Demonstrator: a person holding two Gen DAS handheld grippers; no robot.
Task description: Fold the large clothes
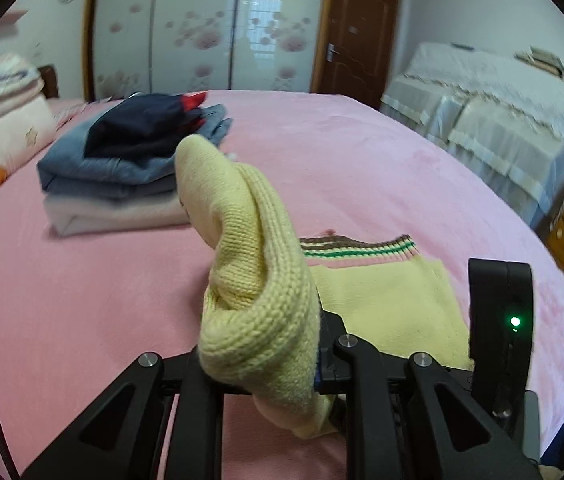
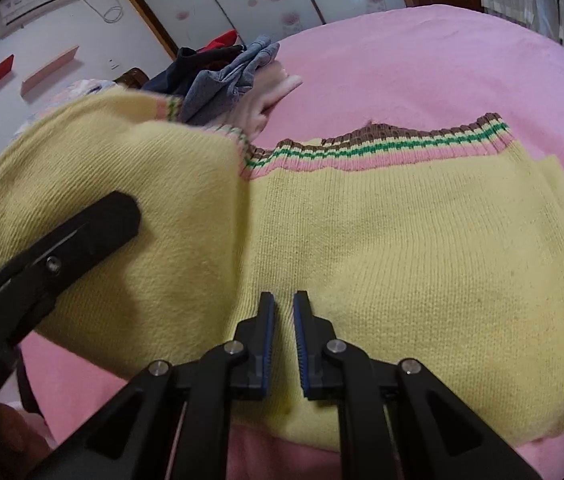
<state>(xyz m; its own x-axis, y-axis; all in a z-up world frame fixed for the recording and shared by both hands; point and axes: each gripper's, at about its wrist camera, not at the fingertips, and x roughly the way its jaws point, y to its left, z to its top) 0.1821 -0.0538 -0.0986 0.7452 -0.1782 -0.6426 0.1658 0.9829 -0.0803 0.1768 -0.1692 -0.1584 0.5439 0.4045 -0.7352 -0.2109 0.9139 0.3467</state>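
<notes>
The left hand-held gripper (image 1: 282, 356) is clamped on a bunched fold of a pale yellow knitted sweater (image 2: 402, 248), raised above the pink blanket-covered bed (image 1: 362, 168). The right hand-held gripper (image 2: 283, 300) hovers over the sweater's flat body, its blue-padded fingers (image 2: 269, 336) nearly together, gripping nothing. A stack of folded clothes (image 1: 122, 160) lies beyond on the bed.
</notes>
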